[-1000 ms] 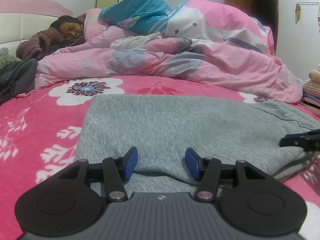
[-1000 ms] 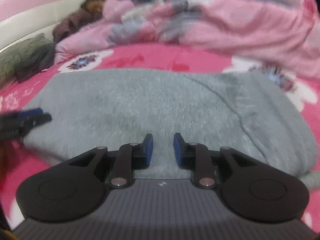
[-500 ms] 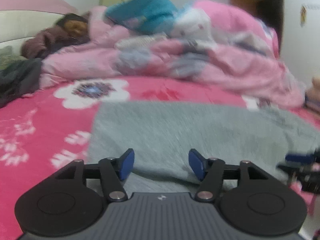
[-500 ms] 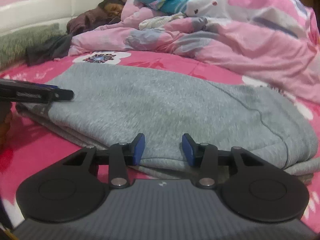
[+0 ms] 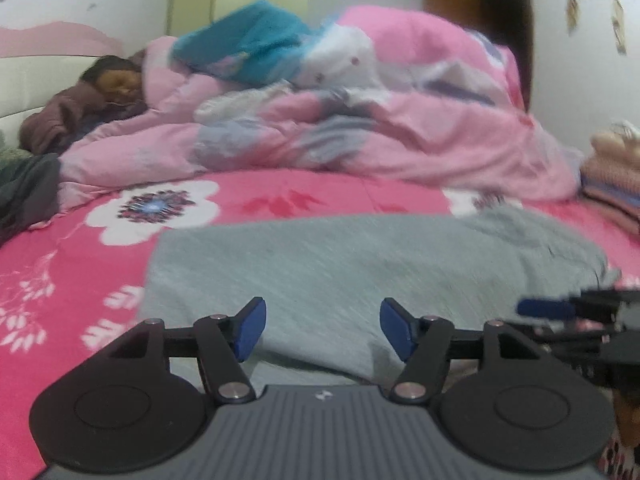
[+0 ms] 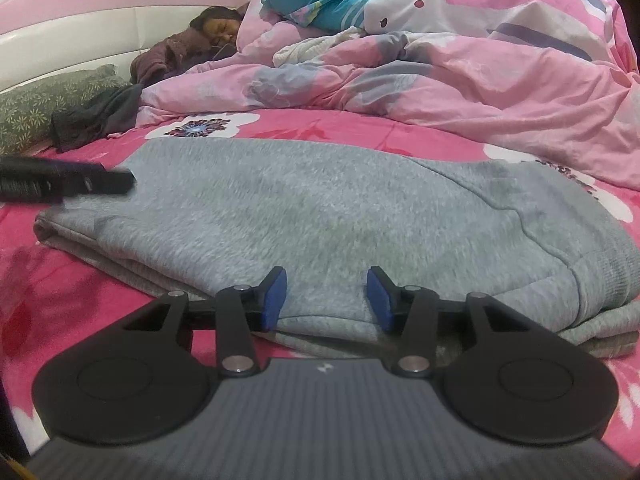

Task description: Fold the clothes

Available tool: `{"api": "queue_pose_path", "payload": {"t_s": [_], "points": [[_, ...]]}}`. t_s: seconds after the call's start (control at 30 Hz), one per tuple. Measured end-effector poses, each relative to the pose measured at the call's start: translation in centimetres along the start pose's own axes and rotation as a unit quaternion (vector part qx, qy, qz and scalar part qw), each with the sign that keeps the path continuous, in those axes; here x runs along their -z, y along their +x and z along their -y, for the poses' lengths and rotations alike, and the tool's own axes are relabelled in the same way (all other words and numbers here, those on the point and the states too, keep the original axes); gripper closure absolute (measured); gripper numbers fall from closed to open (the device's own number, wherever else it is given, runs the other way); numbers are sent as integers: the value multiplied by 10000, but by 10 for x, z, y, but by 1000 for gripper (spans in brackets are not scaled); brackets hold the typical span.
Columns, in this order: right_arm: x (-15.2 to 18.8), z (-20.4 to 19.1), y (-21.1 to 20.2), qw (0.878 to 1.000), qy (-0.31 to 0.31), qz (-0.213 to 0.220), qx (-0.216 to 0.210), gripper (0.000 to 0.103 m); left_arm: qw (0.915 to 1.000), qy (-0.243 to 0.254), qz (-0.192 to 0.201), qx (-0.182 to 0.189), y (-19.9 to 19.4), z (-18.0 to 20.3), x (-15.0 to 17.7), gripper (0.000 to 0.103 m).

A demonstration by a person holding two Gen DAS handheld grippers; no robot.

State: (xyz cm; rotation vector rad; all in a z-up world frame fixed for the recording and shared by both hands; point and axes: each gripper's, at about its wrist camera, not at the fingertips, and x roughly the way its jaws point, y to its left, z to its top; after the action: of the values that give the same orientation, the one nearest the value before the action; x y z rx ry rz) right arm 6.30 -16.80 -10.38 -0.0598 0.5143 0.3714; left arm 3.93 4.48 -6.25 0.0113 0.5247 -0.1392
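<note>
The folded grey garment point(image 6: 328, 216) is laid flat on the pink bed point(image 6: 60, 296), its near edge just before both hand-held grippers. The left hand-held gripper point(image 5: 322, 330) and the right hand-held gripper point(image 6: 326, 298), whose jaws have just been opening, are held apart, nothing clamped. Bare sheet is left at the garment's left side.

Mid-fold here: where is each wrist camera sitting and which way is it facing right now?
Left wrist: rides on the left tool, low at the near edge of the grey garment, looking across the bed to the pink quilt; its open blue fingers show, and the right tool enters at right.
Right wrist: on the right tool, at the same near edge, facing likewise; jaws just opened, nothing between; left tool enters at left.
Shared: garment, quilt, floral sheet, a person lying.
</note>
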Motion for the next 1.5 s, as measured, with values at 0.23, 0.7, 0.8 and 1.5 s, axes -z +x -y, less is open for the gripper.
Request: {"api": "queue_pose_path", "payload": {"t_s": [0.23,0.7,0.8,1.5], "points": [[2,1,-1,10000,24,65,-13,58,9994,-66,-345,-57,17,5,15,40],[4,3,-3,9999,54,150,16,55,9940,19,-961,-524,23,19,-3,36],[4,2,-5,9998,49,176,59,54,9926,49,-1036,-635,24,22,-5,35],[-22,21,31,9966,196,-338,719,1,9863,173,-1242,-1073,29,31,-9,22]]}}
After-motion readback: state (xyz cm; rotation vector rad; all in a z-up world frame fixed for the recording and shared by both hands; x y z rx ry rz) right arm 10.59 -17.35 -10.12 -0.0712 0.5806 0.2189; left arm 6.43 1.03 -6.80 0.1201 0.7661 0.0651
